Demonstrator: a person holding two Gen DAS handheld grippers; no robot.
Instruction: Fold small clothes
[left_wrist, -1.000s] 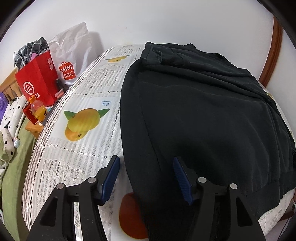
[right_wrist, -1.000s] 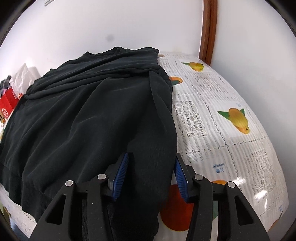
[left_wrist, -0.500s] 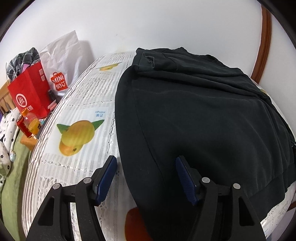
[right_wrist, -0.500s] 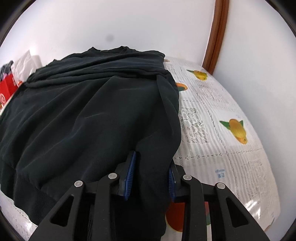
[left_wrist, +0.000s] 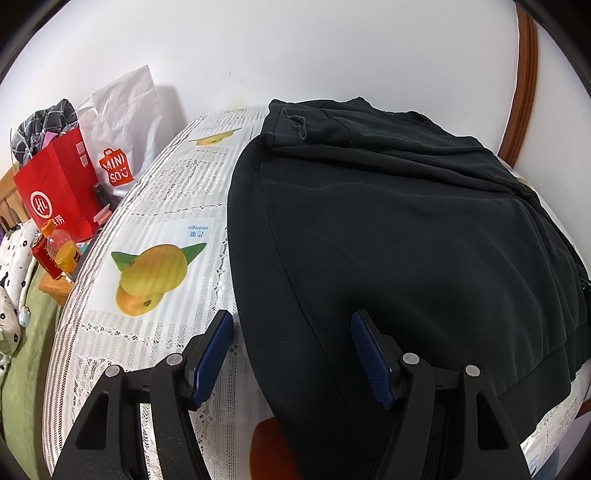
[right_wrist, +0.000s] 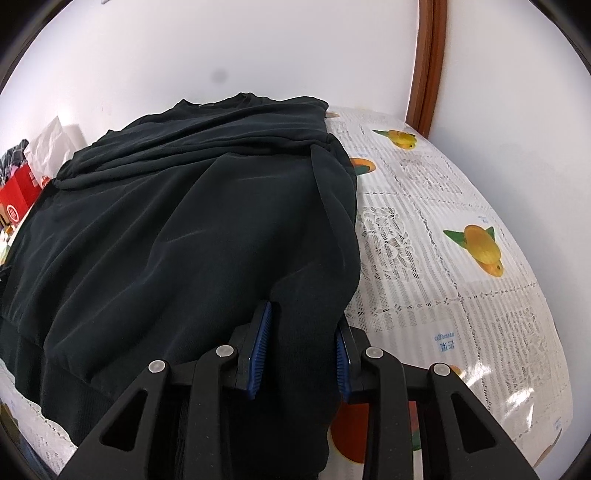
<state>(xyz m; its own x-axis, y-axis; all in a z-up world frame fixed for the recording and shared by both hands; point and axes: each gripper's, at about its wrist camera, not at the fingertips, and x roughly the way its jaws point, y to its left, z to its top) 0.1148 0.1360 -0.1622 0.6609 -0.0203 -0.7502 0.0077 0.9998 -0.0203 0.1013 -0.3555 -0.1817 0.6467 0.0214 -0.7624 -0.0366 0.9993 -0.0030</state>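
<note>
A black sweatshirt (left_wrist: 406, 221) lies spread on a table covered with a white lace-pattern cloth with mango prints (left_wrist: 155, 321); its sleeves are folded across the far end. My left gripper (left_wrist: 291, 321) is open over the near left side edge of the garment, whose edge lies loose between the blue pads. In the right wrist view the same sweatshirt (right_wrist: 184, 221) fills the left half. My right gripper (right_wrist: 303, 314) is shut on a bunched fold at its near right edge, next to the bare cloth (right_wrist: 424, 258).
A red paper bag (left_wrist: 55, 192), a white shopping bag (left_wrist: 125, 122) and an orange drink bottle (left_wrist: 61, 251) stand beyond the table's left edge. Green bedding (left_wrist: 22, 369) lies below them. A wall runs behind, with a brown door frame (right_wrist: 424, 66) at the right.
My right gripper's jaws have narrowed and pinched the sweatshirt's right edge, which now bunches between the pads. My left gripper has turned slightly and stays wide over the left edge.
</note>
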